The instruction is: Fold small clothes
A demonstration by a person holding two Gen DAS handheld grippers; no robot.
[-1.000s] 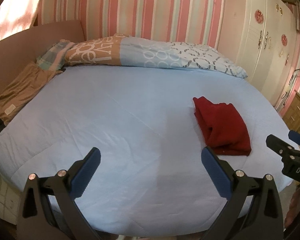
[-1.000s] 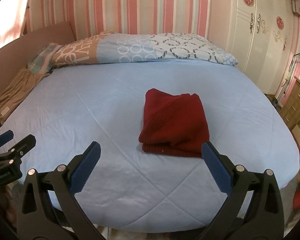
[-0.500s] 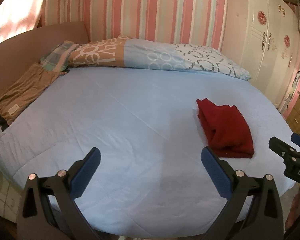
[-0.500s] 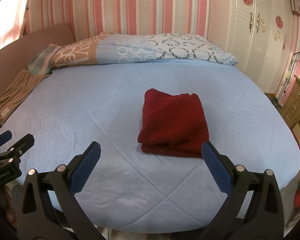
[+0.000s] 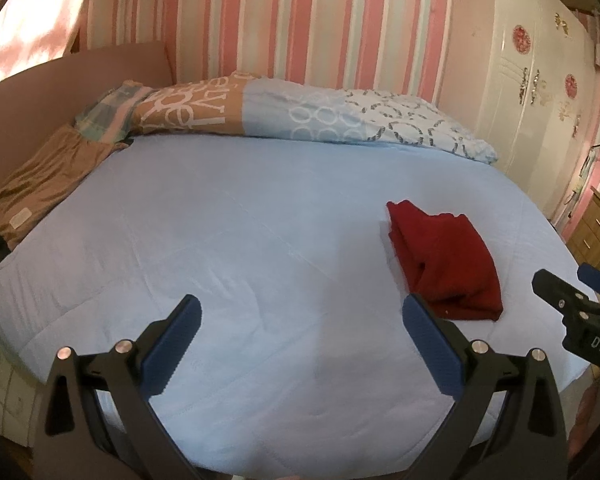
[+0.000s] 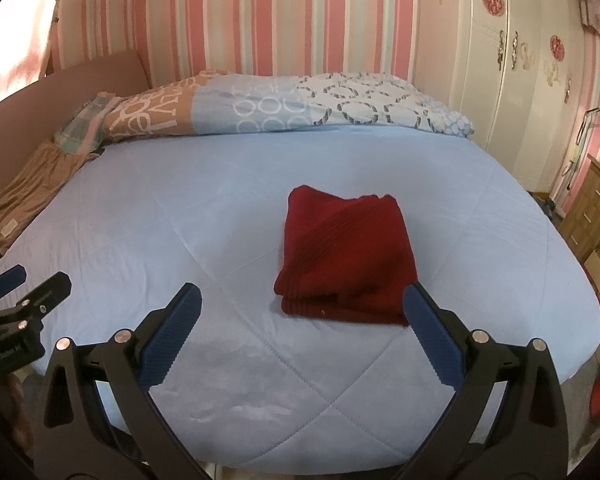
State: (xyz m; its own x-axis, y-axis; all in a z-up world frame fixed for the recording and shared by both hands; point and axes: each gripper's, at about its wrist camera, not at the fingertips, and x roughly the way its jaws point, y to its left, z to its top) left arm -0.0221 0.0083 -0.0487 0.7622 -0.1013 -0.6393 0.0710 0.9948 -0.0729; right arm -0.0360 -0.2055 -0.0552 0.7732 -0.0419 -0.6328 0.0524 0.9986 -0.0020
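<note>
Covering the bed (image 6: 140,208) — pale-blue quilt, folded red garment (image 6: 346,256), striped pink walls (image 6: 260,20) — both claws spread.

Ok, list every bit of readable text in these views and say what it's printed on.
"DAS": white letters on the right gripper body, cut off by the frame edge.
White print on the left gripper body: too blurred to read.
Large white letters on the duvet tan panel: upside down, not legible.
Tag on the brown garment: unreadable.

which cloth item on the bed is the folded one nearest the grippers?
The red garment, folded into a neat square on the blue bedspread. The brown garment lies far off at the left edge by the pillows.
</note>
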